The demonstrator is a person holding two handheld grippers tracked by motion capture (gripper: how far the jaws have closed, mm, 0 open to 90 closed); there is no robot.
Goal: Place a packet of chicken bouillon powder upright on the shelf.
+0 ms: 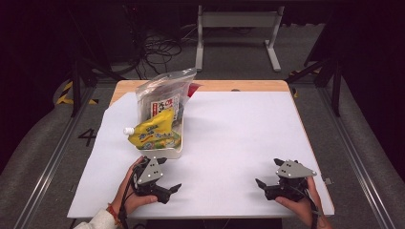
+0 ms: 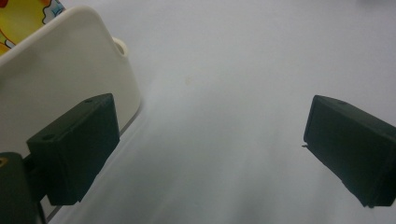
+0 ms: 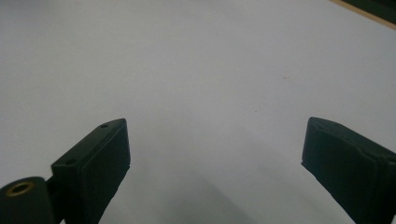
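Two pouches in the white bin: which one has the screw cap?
The yellow pouch, lying at the front of the bin, cap pointing left. The clear bag behind stands upright and shows no spout.

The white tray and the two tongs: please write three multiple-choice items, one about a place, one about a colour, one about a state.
1. Where does the white tray stand?
A. near the left tongs
B. near the right tongs
C. on the floor

2. What colour is the spouted pouch in the tray?
A. blue
B. yellow
C. black

3. How are the left tongs and the right tongs?
A. both shut
B. both open, holding nothing
C. each holding a pouch

Answers: 1 A, the tray sits just beyond the left tongs; 2 B, the pouch is yellow; 3 B, both gripper views show the jaws wide apart over bare white cover.
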